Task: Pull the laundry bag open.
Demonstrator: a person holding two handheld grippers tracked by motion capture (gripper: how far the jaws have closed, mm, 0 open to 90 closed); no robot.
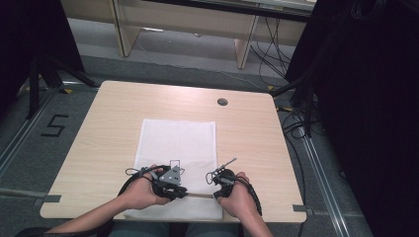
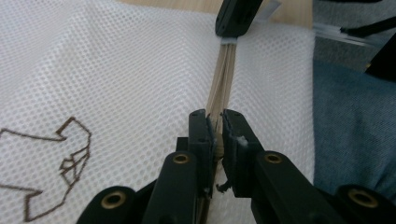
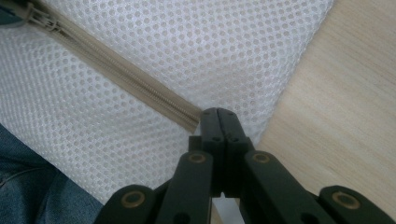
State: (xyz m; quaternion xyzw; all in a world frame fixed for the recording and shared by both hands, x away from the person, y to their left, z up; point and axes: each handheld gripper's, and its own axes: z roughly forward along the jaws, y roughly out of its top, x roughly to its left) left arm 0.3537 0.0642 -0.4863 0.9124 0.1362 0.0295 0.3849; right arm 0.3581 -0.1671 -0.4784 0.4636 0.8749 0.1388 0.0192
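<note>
- Nearest us, the left gripper (image 2: 215, 133) has its 2 jaws clamped on the slider or pull of the beige zipper (image 2: 224, 70); we cannot tell which of the 2 it pinches.
- That zipper runs along the near end of the white mesh bag (image 1: 178, 138), which lies flat on the near half of the wooden table (image 1: 247, 128), its near edge hanging over the table's front.
- The right gripper (image 3: 218, 120) is pressed shut on the zipper's end at the bag's right corner (image 3: 205, 114), anchoring the fabric.
- We judge the step in hand to be working the zipper, with both grips set.
- The next move calls for a steady pull along the zipper line while the right holds the corner taut, so the mesh does not bunch.
- Beyond the bag, a brown outline logo (image 2: 60, 163) marks the mesh.
</note>
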